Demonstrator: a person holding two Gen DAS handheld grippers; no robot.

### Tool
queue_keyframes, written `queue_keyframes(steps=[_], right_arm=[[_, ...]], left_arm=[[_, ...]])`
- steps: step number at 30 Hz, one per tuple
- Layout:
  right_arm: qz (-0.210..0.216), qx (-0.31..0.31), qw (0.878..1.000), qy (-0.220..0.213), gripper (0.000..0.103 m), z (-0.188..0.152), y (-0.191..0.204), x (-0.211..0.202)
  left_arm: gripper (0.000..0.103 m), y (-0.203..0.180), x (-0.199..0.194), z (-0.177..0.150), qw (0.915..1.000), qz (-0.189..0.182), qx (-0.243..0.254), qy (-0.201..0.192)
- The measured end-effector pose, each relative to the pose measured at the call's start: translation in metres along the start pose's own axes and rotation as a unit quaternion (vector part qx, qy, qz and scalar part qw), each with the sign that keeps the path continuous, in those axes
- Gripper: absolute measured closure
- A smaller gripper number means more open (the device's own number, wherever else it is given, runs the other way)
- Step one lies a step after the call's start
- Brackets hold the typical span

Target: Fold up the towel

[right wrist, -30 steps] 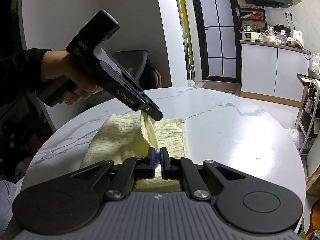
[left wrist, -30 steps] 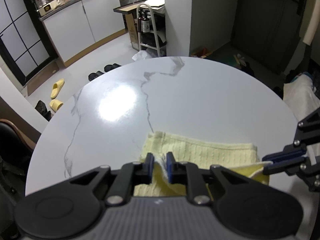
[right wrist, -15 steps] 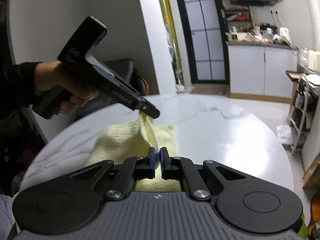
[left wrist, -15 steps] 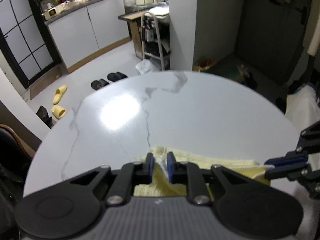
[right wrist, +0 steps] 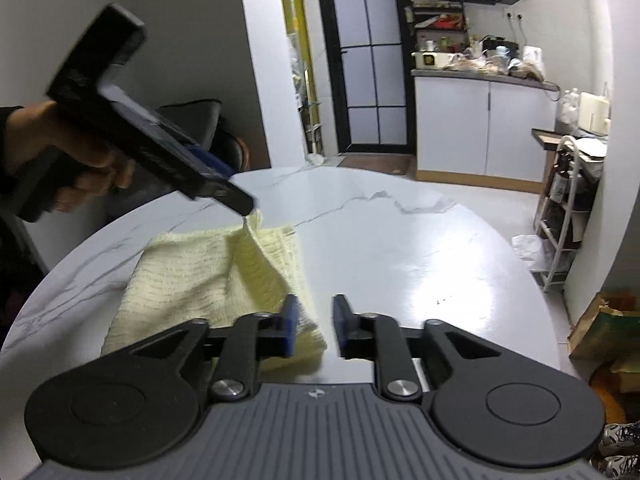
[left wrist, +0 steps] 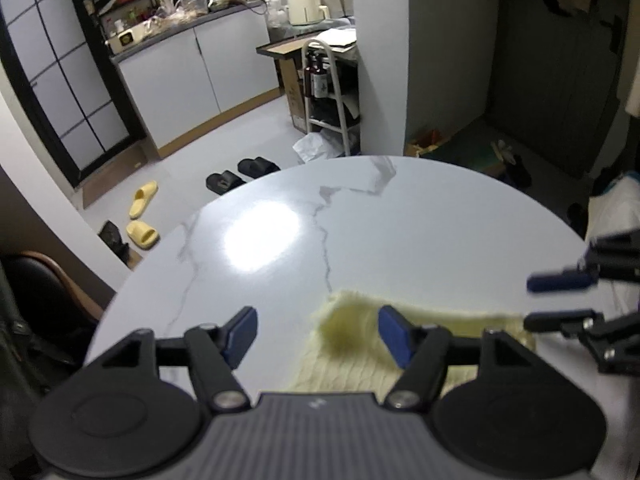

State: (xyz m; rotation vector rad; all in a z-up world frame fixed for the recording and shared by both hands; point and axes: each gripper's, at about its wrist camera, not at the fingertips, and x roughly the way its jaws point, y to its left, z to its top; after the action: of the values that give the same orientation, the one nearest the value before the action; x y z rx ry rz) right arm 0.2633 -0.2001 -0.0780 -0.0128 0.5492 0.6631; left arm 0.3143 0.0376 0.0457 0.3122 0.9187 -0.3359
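Two layers of yellow towel (right wrist: 208,272) lying near the table (right wrist: 420,264) edge, top flap still peaked at its far corner. Left gripper (left wrist: 318,332) spread wide just over that corner; in the right view, cloth seeming to hang from its tip. Right gripper (right wrist: 313,326) parted, empty, at the towel's near corner. Risk: snagged corner dragged back on withdrawal, undoing the fold.
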Motion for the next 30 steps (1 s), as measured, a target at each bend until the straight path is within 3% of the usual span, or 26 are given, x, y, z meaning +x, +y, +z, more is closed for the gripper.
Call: queue_keyframes(steps=[12, 20, 26, 28, 30], right_arm=[[-0.016, -0.027, 0.999, 0.004, 0.042, 0.002, 0.018, -0.013], [-0.018, -0.039, 0.999, 0.007, 0.038, 0.008, 0.034, -0.015], [-0.018, -0.031, 0.999, 0.032, 0.023, 0.007, 0.043, -0.018], [-0.017, -0.028, 0.999, 0.032, 0.019, 0.006, 0.046, -0.022], [-0.018, -0.029, 0.999, 0.032, 0.008, 0.005, 0.049, -0.026]], left_arm=[[0.03, 0.01, -0.006, -0.047, 0.9992, -0.027, -0.027, 0.01], [0.029, 0.01, -0.028, -0.091, 0.998, -0.044, -0.042, 0.012], [0.026, 0.013, -0.04, -0.114, 0.9969, -0.047, -0.061, 0.017], [0.016, 0.012, -0.044, -0.118, 0.9967, -0.044, -0.065, 0.019], [0.008, 0.006, -0.047, -0.122, 0.9958, -0.039, -0.078, 0.027]])
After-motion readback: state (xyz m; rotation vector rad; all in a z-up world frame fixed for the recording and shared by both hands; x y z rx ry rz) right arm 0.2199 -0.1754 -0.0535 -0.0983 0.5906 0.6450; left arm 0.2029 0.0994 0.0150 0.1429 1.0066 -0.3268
